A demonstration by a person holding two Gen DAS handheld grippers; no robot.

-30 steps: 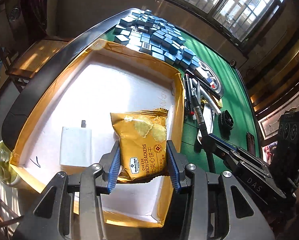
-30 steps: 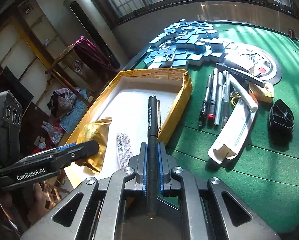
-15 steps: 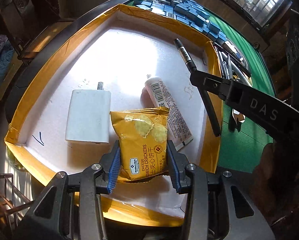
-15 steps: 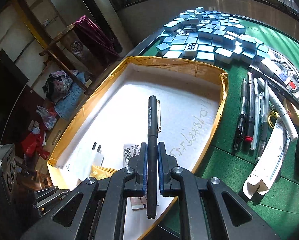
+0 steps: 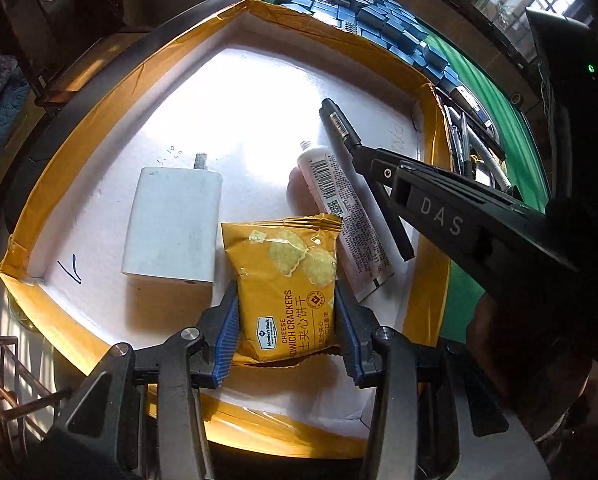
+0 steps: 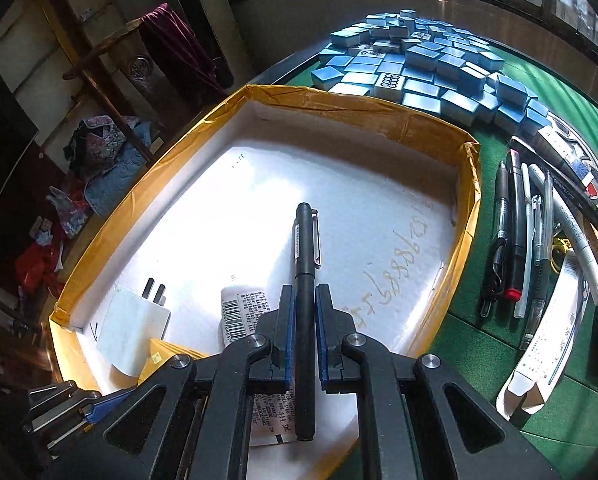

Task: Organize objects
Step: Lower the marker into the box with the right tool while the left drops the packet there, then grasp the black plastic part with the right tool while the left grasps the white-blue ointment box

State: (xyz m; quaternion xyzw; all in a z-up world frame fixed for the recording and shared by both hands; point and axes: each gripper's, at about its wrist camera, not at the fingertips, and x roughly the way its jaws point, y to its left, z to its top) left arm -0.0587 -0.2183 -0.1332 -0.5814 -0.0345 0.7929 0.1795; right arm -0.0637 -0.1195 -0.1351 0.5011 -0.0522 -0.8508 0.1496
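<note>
A shallow box (image 5: 99, 112) with yellow tape rim and white floor lies on the green table. My left gripper (image 5: 287, 320) is shut on a yellow cheese cracker packet (image 5: 287, 280), low over the box floor near its front wall. My right gripper (image 6: 303, 320) is shut on a black pen (image 6: 305, 264) and holds it over the box; the pen also shows in the left wrist view (image 5: 351, 148). A white charger (image 5: 175, 224) and a white tube (image 5: 339, 208) lie in the box beside the packet.
Blue mahjong tiles (image 6: 427, 64) are heaped behind the box. Several pens and markers (image 6: 527, 240) and a white open carton (image 6: 551, 344) lie on the green felt (image 6: 479, 340) right of the box. A wooden chair (image 6: 111, 68) stands beyond the table's left edge.
Both grippers have come in lower over the box. The packet has sunk toward the floor beside the charger and tube. The pen has advanced farther over the box.
</note>
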